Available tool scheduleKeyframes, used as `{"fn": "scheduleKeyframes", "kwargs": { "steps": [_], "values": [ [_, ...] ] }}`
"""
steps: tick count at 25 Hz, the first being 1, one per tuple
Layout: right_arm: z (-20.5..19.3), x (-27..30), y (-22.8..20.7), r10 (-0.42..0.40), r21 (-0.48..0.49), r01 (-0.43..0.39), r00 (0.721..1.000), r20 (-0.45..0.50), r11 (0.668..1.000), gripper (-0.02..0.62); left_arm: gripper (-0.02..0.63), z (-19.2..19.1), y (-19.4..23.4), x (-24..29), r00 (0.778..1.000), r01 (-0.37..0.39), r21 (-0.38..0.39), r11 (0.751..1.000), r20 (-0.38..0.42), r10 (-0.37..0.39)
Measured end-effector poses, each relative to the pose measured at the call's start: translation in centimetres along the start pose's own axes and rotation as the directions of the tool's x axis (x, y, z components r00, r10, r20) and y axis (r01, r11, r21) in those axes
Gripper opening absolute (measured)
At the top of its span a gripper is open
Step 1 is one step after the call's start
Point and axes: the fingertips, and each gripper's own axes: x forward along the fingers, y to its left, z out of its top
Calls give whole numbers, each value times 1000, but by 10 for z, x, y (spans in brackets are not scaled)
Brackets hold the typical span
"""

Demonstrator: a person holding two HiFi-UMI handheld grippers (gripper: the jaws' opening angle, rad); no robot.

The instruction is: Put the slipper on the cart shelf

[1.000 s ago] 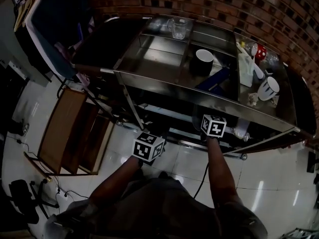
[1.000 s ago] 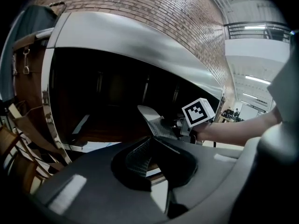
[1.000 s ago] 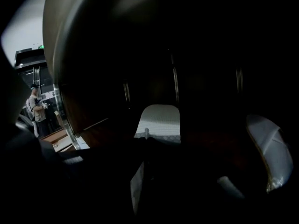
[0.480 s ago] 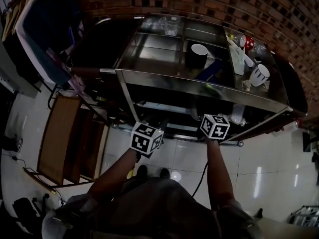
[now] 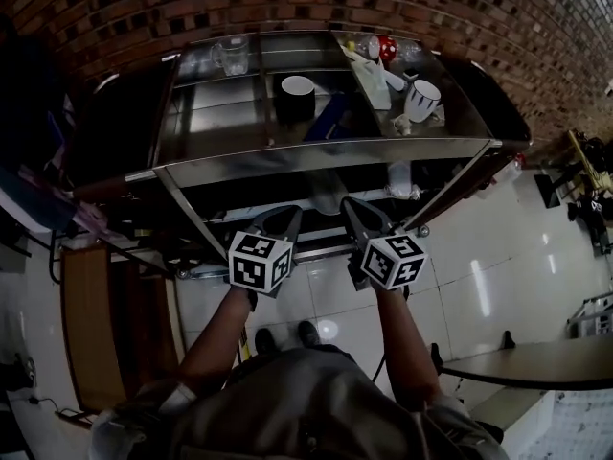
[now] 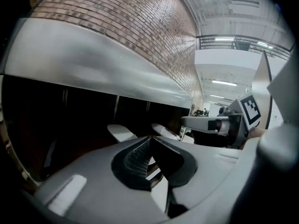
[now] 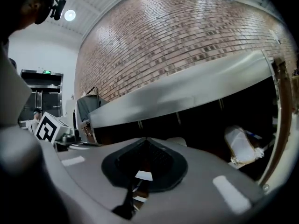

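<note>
L tool (image 5: 285,215) & R tool (image 5: 351,207) are hovering side by side in front of the cart (image 5: 326,151). Both are pointing under its top rim twd the dark lower shelf (image 6: 84,125). L tool's jaws are sitting together w/ tips touching, nothing betw them. R tool's jaws are also sitting fully together, empty.

The slipper (image 6: 120,132), pale, is lying on that lower shelf just past L tool's tips, apart from both tools. A 2nd pale oblong piece (image 6: 164,130) is lying near it; can't tell what it is.

Cart's top level is carrying a black mug (image 5: 295,89), a patterned white mug (image 5: 421,99) & a glass jug (image 5: 233,56). Brick wall (image 5: 144,8) is standing behind the cart, w/ glossy tiled floor (image 5: 460,295) below.
</note>
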Motion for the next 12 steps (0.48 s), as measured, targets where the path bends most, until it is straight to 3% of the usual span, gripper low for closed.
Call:
{"fn": "scheduleKeyframes", "kwargs": {
  "steps": [6,12],
  "values": [
    [10,-18,17,2,-40,-2,1000,8,999,0,8,10,-21,5,997,79,17,997,5,-79],
    [7,-16,18,5,-42,-5,1000,0,999,0,8,13,-27,2,996,88,11,996,9,-88]
  ]
}}
